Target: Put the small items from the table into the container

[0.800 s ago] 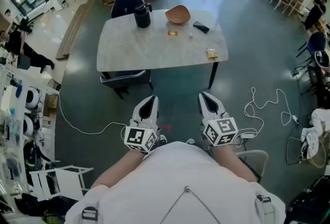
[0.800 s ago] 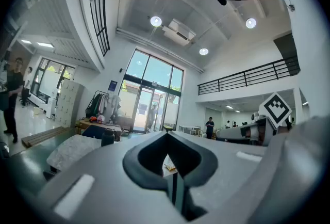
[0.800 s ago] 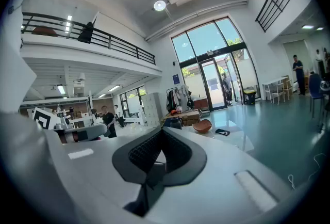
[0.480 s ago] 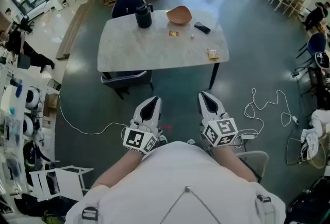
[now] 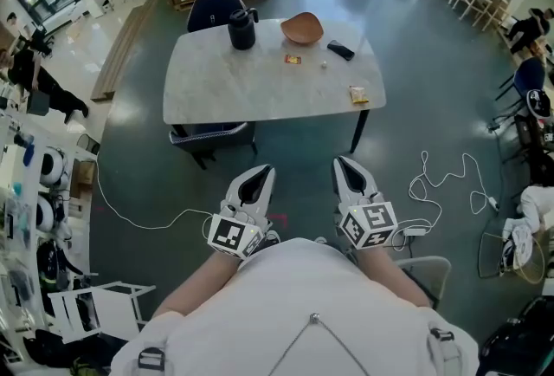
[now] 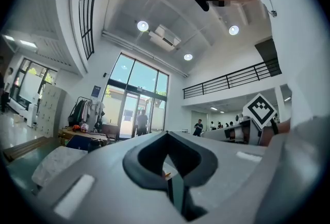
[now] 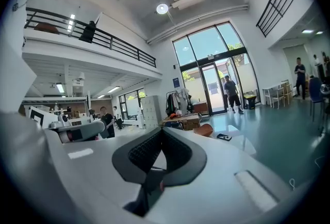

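1. Small items lie on the table [image 5: 225, 84]: a red packet [image 5: 293, 59], a white bit [image 5: 325, 64], a yellow packet [image 5: 357, 94] near the right edge, and a flat black device [image 5: 340, 50].
2. A brown bowl [image 5: 302, 28] stands at the far edge, near a black jug [image 5: 241, 29].
3. The left gripper [image 5: 260, 171] has its jaws together with nothing between them, and is well apart from the table.
4. The right gripper [image 5: 344, 163] is also closed and empty, beside the left one.
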{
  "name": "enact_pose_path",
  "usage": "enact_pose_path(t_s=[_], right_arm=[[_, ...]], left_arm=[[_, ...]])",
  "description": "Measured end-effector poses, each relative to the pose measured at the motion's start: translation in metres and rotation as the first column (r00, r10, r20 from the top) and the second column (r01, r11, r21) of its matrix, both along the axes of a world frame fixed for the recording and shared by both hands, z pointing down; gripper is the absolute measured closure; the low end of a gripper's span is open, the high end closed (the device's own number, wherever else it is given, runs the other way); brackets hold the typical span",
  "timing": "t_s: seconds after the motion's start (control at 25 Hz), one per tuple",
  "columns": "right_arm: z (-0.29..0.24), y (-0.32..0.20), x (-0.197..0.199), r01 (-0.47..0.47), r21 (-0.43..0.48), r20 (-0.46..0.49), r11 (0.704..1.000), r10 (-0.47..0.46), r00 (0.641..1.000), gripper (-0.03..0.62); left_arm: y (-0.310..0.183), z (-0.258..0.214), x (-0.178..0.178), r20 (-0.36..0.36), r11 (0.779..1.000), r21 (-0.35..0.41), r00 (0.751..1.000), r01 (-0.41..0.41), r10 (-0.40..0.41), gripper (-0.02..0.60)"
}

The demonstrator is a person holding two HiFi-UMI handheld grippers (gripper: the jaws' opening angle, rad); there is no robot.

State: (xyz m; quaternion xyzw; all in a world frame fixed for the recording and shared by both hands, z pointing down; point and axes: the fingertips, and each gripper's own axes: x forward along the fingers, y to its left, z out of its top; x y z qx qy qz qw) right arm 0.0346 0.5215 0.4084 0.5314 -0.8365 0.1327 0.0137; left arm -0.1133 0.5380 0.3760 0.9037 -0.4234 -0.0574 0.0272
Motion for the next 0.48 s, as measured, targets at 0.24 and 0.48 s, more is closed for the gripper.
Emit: enact_pose_path(t_s=[0.24, 0.48], right_arm=[[-0.001, -0.009, -0.017, 0.019, 0.001, -0.006, 1.0, -0.019, 1.0, 0.565], [-0.005, -0.018, -0.037, 0.041, 0.015, 0.036, 0.999, -0.042, 0.998, 0.565]], left_arm=[[-0.015, 0.01, -0.014, -0.03, 0.999, -0.044, 0.999, -0.021, 0.02, 0.577], [-0.03, 0.016, -0.029, -0.061, 0.998, -0.056, 0.998, -0.038, 0.034, 0.577]])
